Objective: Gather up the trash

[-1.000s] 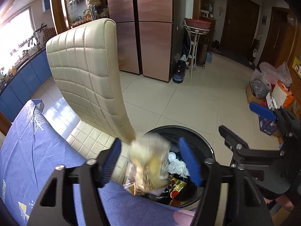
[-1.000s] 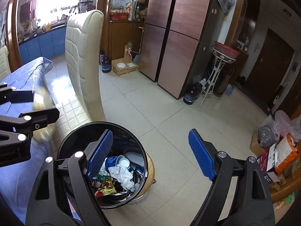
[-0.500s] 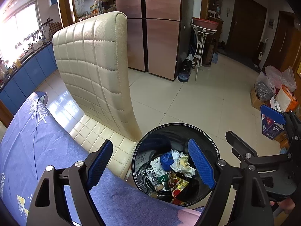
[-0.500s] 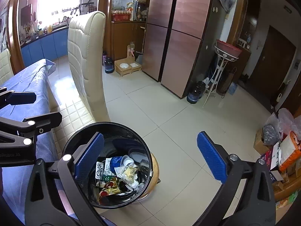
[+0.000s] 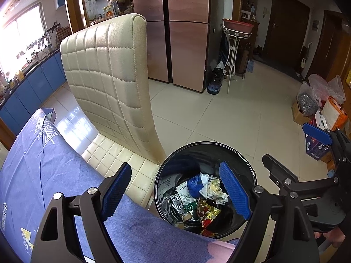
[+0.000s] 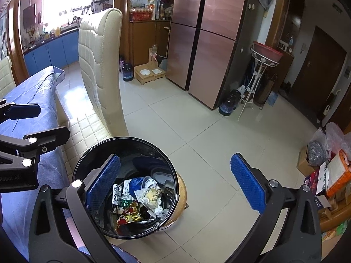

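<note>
A round black trash bin point(image 5: 173, 168) stands on the floor beside the table; it also shows in the right wrist view point(image 6: 96, 151). It holds several wrappers, a blue cup point(image 5: 194, 185) and a crumpled yellow wrapper point(image 5: 214, 188), which also shows in the right wrist view point(image 6: 151, 195). My left gripper point(image 5: 175, 191) is open and empty above the bin's near rim. My right gripper point(image 6: 175, 178) is open and empty, above the bin's right side. The right gripper also shows in the left wrist view point(image 5: 296, 155).
A cream quilted chair point(image 5: 109, 76) stands next to the bin on its left. A table with a blue cloth point(image 5: 43, 175) lies below the left gripper. A copper-coloured fridge point(image 5: 186, 28), water jugs point(image 5: 216, 81), a plant stand point(image 5: 237, 50) and boxes with bags point(image 5: 318, 109) line the tiled floor's edges.
The left gripper opened and let go of the yellow wrapper, which fell into the bin. Both grippers have risen and drawn back a little.
</note>
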